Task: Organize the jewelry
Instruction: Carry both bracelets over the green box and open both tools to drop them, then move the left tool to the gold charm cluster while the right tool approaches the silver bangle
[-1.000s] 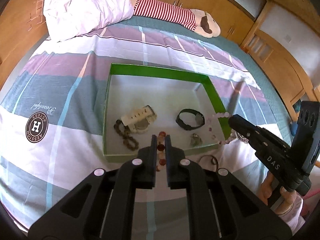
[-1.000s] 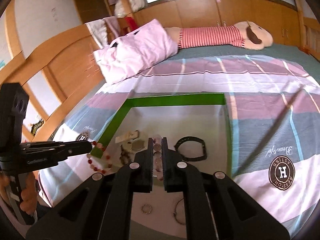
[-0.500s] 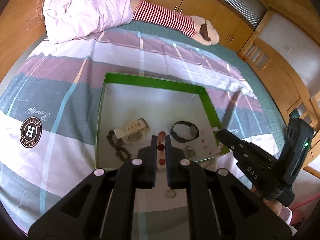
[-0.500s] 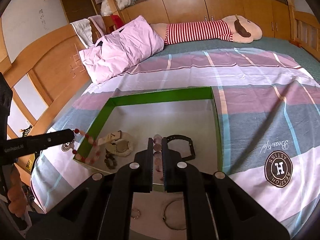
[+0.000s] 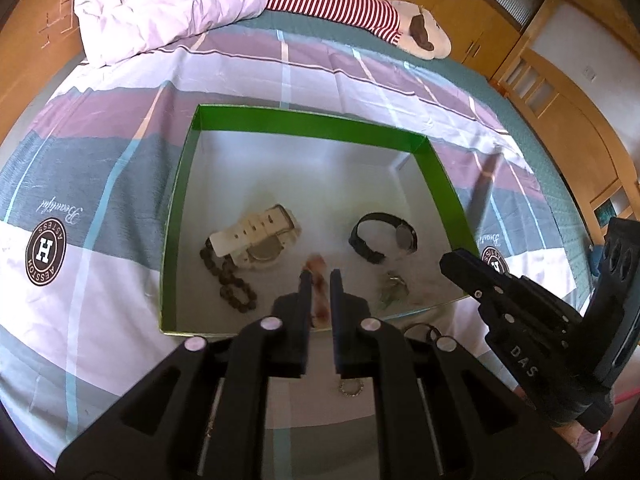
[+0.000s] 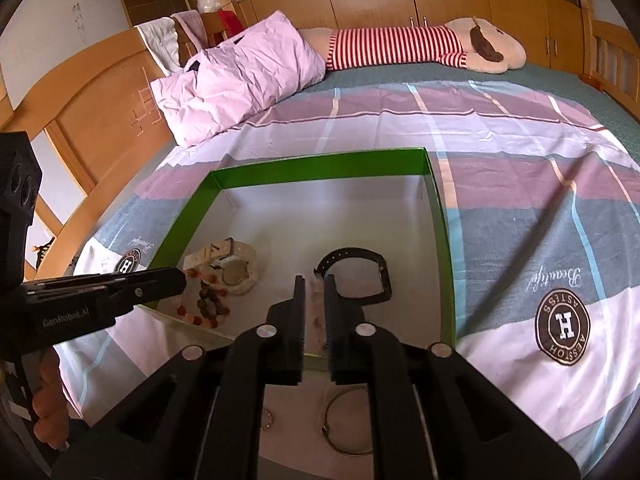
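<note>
A green box [image 5: 436, 184] is sitting mid-frame on a bed, holding two watches [image 5: 256, 236], dark beads [image 5: 228, 280] and a small trinket. The left gripper [image 5: 318, 280] is gripping a red bead bracelet [image 5: 318, 264] over the box's near edge. The right gripper [image 6: 314, 284] is pinching a pale pink one [image 6: 316, 292] likewise. A bangle [image 6: 340, 428] and ring [image 6: 267, 420] are still lying outside, at the bottom of the frame.

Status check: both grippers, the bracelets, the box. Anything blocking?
Left gripper shut on red bead bracelet, dangling over green box. Right gripper shut on pink bead bracelet, also over it. Ring and bangle outside. Nothing blocking.
</note>
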Available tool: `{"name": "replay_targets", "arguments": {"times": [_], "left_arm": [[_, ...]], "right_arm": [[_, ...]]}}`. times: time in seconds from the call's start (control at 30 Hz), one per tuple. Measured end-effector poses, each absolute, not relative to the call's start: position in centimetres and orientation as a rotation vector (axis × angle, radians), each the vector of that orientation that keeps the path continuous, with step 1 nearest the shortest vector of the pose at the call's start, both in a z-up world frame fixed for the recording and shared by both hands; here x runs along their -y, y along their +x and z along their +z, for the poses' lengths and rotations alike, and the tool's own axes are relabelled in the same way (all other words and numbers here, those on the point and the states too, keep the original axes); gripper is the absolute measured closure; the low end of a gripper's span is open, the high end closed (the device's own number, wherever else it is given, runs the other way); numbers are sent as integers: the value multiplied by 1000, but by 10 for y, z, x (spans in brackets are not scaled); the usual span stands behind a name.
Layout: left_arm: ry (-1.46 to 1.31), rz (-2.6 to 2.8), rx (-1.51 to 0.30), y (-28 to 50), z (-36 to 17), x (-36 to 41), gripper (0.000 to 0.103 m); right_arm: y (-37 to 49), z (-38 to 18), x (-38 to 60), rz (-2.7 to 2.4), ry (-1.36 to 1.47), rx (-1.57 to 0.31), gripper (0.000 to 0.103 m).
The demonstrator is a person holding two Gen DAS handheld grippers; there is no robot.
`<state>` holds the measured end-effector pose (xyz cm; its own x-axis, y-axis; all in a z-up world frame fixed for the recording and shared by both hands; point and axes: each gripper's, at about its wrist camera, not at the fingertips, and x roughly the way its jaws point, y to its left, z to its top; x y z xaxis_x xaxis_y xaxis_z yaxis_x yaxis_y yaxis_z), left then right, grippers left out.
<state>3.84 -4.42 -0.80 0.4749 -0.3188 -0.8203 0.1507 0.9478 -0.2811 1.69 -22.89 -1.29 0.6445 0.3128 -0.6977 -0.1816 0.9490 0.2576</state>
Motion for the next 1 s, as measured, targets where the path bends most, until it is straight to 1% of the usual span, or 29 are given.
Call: {"name": "replay_targets", "arguments": {"times": [0.03,0.07,0.1,0.17,0.3,0.33,0.4,0.47,0.5,0.53,0.57,0.6,0.63,0.67,0.73,0.87,0.93,1.0], "left_arm": [[-174,-289,-1040,38,-9,45,93],[-169,-286,-1042,37,-8,45,93],[-168,-285,-1044,35,-8,44,92],[-170,-311,-1045,27,-5,44,87],[-115,-367,-1036,4,1,51,70],[-94,-381,-1034,0,1,53,65],[-40,-394,-1041,-6,-3,59,59],[2,-374,-1063,-7,-12,61,58],[15,-356,-1086,-6,-19,61,53],[22,-341,-1105,-5,-24,61,48],[28,-317,-1129,-3,-30,59,47],[27,-304,-1145,-1,-34,58,46],[24,-297,-1157,1,-36,56,45],[19,-289,-1169,3,-38,55,44],[5,-275,-1186,5,-41,52,41],[12,-268,-1202,5,-46,54,38],[17,-265,-1209,5,-48,54,34],[18,-260,-1214,5,-49,53,32]], "right_arm": [[15,-11,231,283,179,-819,72],[14,-9,232,281,182,-816,69],[12,-7,234,285,182,-818,69],[8,-3,237,294,186,-828,69],[-1,-1,249,300,177,-891,69],[-2,-4,250,308,150,-929,69],[-5,-14,248,299,66,-993,69],[-8,-28,246,279,11,-1039,69],[-8,-38,243,290,-11,-1078,69],[-10,-46,240,303,-37,-1108,65],[-13,-54,233,310,-85,-1134,55],[-17,-58,228,307,-122,-1138,48],[-20,-61,224,302,-156,-1136,33],[-22,-63,220,298,-183,-1131,27],[-24,-68,212,305,-219,-1128,23],[-22,-78,204,297,-269,-1131,23],[-21,-84,201,298,-286,-1146,24],[-22,-87,199,296,-301,-1154,35]]}}
